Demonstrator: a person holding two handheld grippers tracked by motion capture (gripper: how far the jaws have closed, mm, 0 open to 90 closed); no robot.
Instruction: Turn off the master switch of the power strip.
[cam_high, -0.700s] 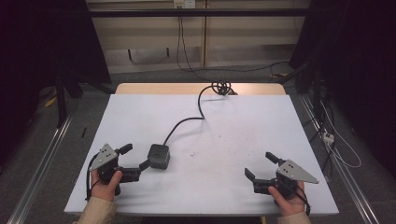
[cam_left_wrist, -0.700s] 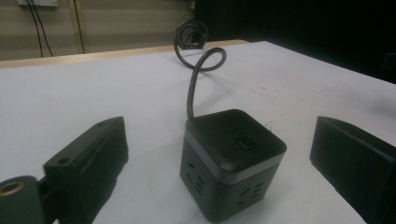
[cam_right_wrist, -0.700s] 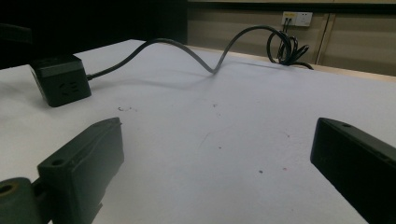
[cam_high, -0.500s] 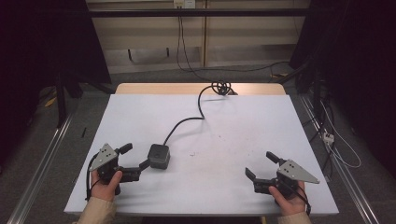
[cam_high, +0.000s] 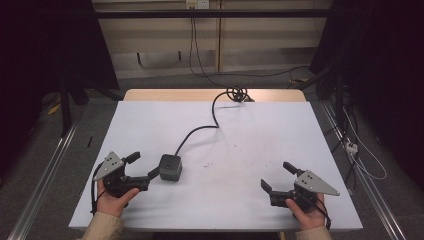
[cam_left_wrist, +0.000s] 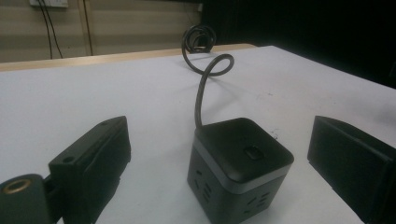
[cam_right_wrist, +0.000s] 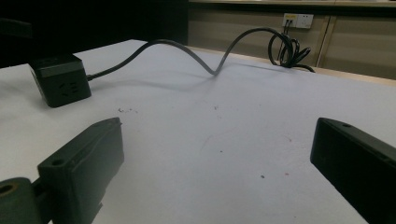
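Note:
A black cube power socket (cam_high: 170, 167) sits on the white table (cam_high: 260, 135), left of centre. Its black cable (cam_high: 200, 131) runs to a coil (cam_high: 237, 93) at the far edge. My left gripper (cam_high: 143, 165) is open, its tips just left of the cube. In the left gripper view the cube (cam_left_wrist: 238, 163) stands ahead between the spread fingers (cam_left_wrist: 100, 149), apart from both. My right gripper (cam_high: 276, 175) rests open at the near right with nothing between its fingers (cam_right_wrist: 88, 149). From there the cube (cam_right_wrist: 60, 84) shows far off at the left.
The cable (cam_right_wrist: 187, 51) arches over the table's middle toward the coil (cam_right_wrist: 287, 49). Small dark specks (cam_high: 212, 164) mark the surface. Wall sockets and hanging leads are behind the table, and metal rails run along both sides on the floor.

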